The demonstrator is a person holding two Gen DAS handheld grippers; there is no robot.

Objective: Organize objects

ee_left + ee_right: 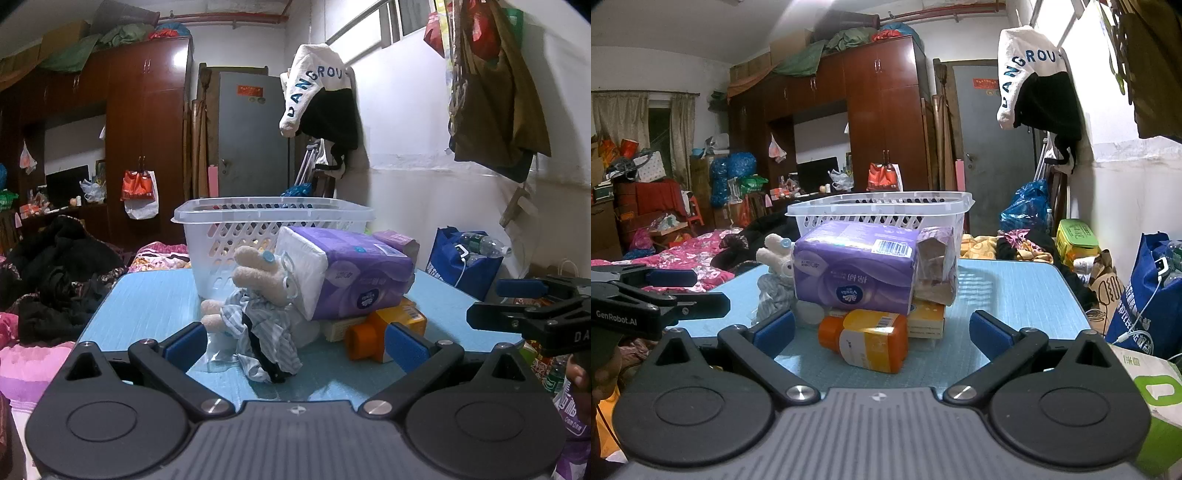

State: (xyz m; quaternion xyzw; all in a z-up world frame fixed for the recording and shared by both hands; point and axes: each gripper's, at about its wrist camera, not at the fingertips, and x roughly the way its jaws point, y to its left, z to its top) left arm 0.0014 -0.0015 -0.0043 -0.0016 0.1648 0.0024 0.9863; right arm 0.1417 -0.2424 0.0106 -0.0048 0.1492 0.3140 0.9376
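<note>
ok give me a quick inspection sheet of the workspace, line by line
surface: blue table, piled in the middle.
job's things: white basket at the back; in front of it a purple tissue pack resting on a yellow box, an orange bottle on its side, a plush toy.
clutter: brown wrapped packet beside the pack.
grippers: left gripper and right gripper both open, holding nothing.
cables: white cable in the blue bag.
surroundings: wardrobe, hanging clothes, bedding.

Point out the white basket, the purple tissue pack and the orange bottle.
white basket [236, 236], left wrist view, perforated front wall.
purple tissue pack [857, 273], right wrist view, front face.
orange bottle [871, 339], right wrist view, label on its side.
</note>
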